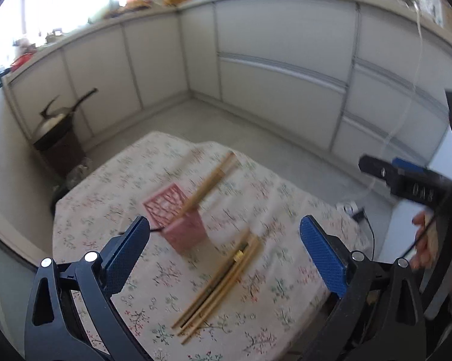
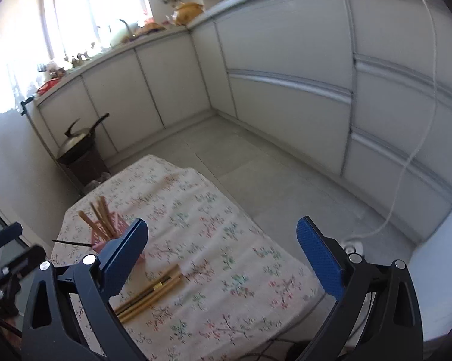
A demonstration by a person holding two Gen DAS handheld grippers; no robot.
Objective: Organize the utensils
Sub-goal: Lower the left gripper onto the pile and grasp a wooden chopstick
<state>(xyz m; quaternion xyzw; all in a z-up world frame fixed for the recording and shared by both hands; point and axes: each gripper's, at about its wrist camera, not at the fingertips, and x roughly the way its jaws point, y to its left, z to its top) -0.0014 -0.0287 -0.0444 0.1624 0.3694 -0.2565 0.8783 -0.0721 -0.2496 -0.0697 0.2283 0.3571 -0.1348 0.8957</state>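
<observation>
Nearest, both the left gripper [image 1: 224, 251] and the right gripper [image 2: 221, 249] hover above the floral tablecloth [image 1: 286, 294] with jaws wide apart and nothing between them. Just beyond, a bundle of loose chopsticks [image 1: 218, 282] lies flat on the cloth; they look light, stiff and smooth, likely to roll or slip, so I would pinch one near its middle, across its width. Farther back and to the left stands the pink lattice holder [image 1: 180, 219], upright, with several chopsticks in the holder [image 1: 212, 182] already leaning out toward the far right.
</observation>
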